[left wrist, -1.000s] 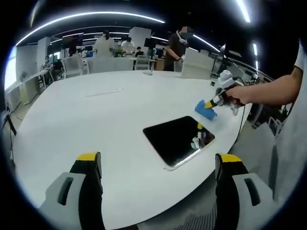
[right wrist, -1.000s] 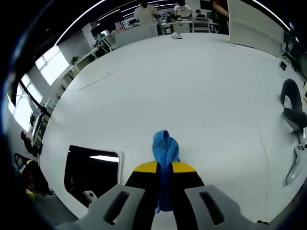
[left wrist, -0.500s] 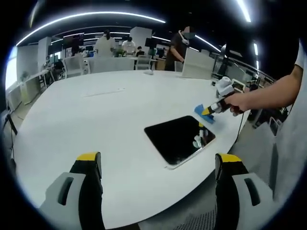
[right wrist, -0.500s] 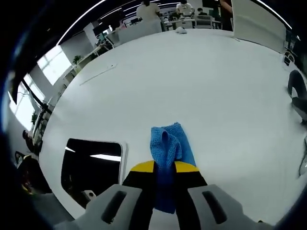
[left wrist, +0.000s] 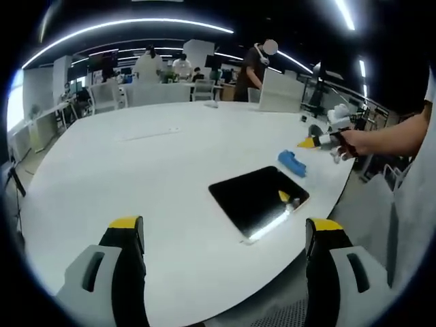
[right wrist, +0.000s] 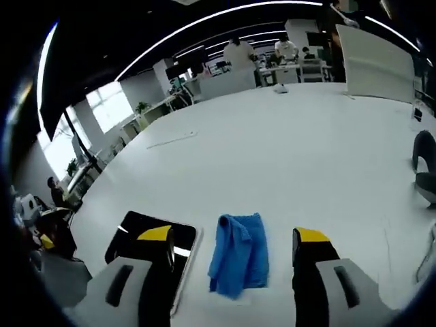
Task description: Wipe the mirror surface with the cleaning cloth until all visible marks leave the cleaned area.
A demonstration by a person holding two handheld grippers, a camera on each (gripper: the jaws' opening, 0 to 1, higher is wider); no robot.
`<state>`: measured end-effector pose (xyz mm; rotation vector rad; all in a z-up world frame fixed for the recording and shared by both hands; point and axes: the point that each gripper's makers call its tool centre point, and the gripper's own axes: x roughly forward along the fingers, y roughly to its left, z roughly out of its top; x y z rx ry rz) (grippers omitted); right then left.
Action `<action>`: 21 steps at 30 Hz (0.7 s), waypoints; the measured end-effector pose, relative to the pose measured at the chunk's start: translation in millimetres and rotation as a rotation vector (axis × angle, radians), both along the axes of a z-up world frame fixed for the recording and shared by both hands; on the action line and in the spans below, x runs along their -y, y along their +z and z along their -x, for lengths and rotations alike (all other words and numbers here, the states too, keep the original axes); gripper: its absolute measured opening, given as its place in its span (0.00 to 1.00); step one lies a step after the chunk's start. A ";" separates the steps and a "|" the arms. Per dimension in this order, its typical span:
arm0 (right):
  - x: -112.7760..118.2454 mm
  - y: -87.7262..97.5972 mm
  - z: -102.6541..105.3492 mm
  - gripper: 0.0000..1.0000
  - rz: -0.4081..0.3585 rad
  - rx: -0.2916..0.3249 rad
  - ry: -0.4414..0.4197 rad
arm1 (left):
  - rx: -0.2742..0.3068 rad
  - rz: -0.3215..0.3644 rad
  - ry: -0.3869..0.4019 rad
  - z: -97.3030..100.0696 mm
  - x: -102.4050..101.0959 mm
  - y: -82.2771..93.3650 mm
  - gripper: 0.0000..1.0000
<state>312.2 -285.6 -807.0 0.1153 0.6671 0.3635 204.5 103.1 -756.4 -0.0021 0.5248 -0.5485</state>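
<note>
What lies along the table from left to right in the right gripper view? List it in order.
Mirror → cleaning cloth, lying flat on the white table between the right gripper's open jaws → dark curved object at the right edge.

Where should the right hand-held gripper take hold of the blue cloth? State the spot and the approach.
Grip the raised fold along the blue cloth, coming straight down from above. The cloth lies crumpled on the white table beside the mirror, between the open jaws of the right hand-held gripper; elsewhere it likely lies too flat to pinch.
</note>
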 end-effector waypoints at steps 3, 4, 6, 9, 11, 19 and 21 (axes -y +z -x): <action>20.9 12.0 8.8 0.80 0.097 0.100 0.025 | 0.011 -0.010 0.009 -2.0 -2.0 3.5 0.99; 27.5 15.2 11.2 0.78 0.130 0.125 0.026 | 0.014 -0.015 0.010 -2.6 -3.2 3.6 0.99; 34.9 16.2 24.2 0.82 0.112 0.106 0.025 | 0.023 -0.015 0.017 -2.5 -2.8 8.2 0.99; 50.4 17.3 38.4 0.88 0.069 0.106 0.007 | 0.038 -0.003 0.046 -3.1 -7.8 14.2 0.99; 54.1 19.3 43.5 0.95 0.050 0.127 0.011 | 0.040 0.004 0.062 -2.1 -9.7 16.4 0.99; 67.5 9.2 71.7 0.99 0.017 0.129 0.059 | 0.050 0.004 0.127 2.3 -24.4 11.7 0.99; 61.0 8.7 81.4 0.99 0.040 0.135 0.084 | 0.055 0.003 0.132 3.4 -24.4 10.5 0.99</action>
